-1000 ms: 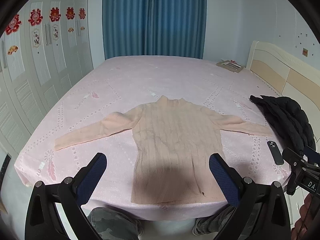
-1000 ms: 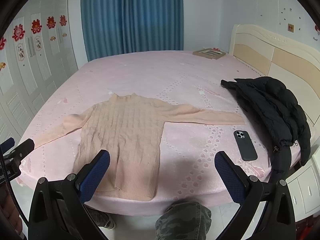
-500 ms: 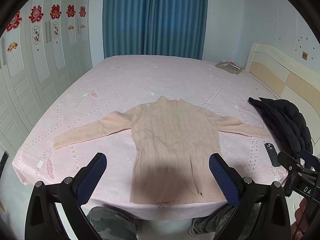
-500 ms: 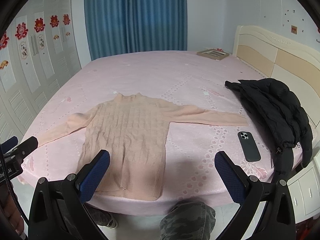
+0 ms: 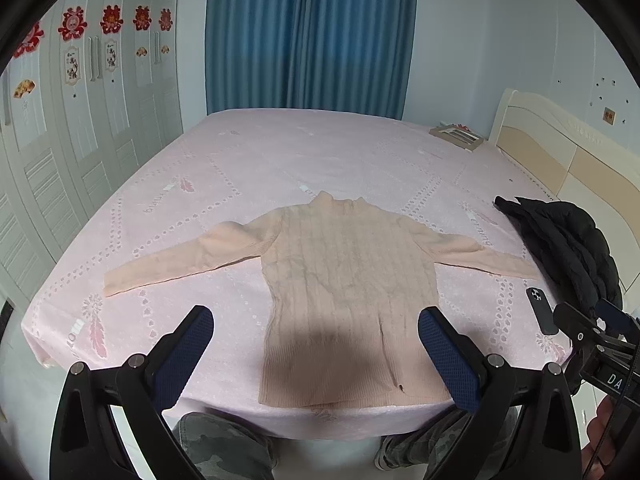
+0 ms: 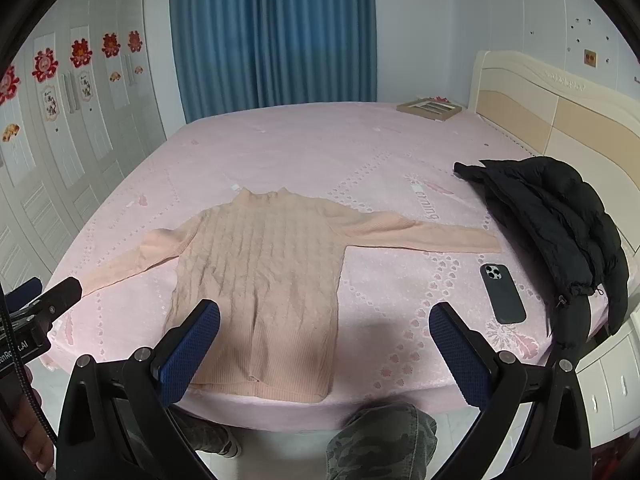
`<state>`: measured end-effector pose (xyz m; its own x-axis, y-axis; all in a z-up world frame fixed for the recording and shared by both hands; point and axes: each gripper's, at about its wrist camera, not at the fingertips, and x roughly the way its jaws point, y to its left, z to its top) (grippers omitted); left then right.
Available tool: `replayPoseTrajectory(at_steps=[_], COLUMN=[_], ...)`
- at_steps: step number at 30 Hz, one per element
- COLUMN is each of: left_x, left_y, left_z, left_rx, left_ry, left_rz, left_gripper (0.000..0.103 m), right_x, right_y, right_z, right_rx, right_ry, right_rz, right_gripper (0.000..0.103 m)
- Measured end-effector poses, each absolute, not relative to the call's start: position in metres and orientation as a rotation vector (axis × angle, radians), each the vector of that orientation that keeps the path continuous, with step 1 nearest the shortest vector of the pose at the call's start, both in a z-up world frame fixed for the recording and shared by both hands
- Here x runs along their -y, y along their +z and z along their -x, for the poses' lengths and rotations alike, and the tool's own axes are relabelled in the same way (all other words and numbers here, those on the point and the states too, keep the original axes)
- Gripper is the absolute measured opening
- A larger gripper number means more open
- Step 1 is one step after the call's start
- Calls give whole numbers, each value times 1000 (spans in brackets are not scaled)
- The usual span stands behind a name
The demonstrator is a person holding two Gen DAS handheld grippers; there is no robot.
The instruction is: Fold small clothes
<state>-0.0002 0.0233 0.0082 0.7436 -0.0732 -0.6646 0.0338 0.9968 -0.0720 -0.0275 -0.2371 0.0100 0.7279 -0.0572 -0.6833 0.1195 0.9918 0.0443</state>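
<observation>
Along the bed's (image 5: 280, 152) near edge a sweater (image 5: 348, 280) lies flat, sleeves spread; left tongs (image 5: 316, 354) and right tongs (image 6: 325, 350) hover apart, empty, above its hem.

My left wrist camera and right wrist camera both face the far curtain (image 5: 312, 36) from the bed's (image 6: 320, 144) near edge, sharing the sweater (image 5: 348, 292).
</observation>
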Motion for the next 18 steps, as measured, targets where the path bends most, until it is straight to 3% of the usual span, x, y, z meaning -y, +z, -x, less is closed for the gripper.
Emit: replayPoseTrajectory(at_steps=[18], left_x=[-27], left_y=[14], left_z=[3], left_rx=[-689], left_ry=[-80], left_rz=[72], left_gripper=[103], right_x=[232], right_y=[15], right_z=[25], right_rx=[-732], right_ry=[-86], right_rz=[-91], right_gripper=[102])
